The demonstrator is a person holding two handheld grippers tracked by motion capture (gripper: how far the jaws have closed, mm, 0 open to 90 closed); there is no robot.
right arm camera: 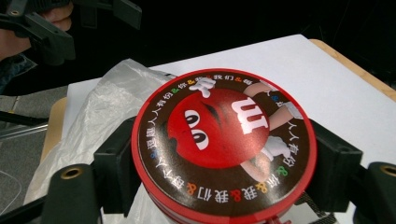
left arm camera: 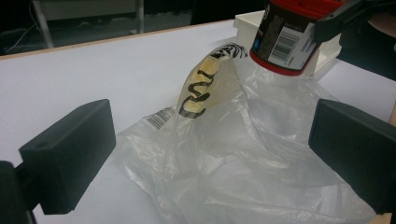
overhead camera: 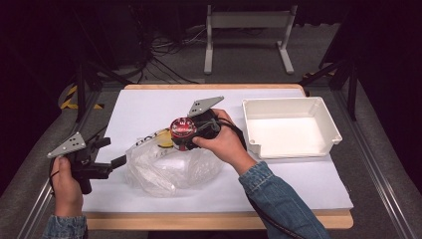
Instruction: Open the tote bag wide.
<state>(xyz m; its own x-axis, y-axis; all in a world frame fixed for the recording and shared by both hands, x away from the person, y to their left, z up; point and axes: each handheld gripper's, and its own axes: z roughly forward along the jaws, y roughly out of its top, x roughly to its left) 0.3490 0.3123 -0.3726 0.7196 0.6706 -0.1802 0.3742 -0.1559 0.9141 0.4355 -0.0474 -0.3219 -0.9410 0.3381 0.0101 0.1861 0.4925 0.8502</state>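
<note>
A round tub (overhead camera: 182,130) with a red lid and a cartoon candy face (right arm camera: 219,126) is held above a crumpled clear plastic bag (overhead camera: 169,168). My right gripper (overhead camera: 193,136) is shut on the tub, one black jaw on each side of it (right arm camera: 224,161). From the left, my left gripper (overhead camera: 111,152) points at the bag with its jaws wide open. In the left gripper view the bag (left arm camera: 233,154) lies between them, a yellow and black print on its raised fold. The tub (left arm camera: 287,42) hangs over the bag's far side there.
A white rectangular tray (overhead camera: 318,107) stands on the right of the white table sheet (overhead camera: 149,107). The table's wooden front edge (overhead camera: 214,220) runs close to the person's denim sleeves. A white stand and cables sit on the floor beyond the table.
</note>
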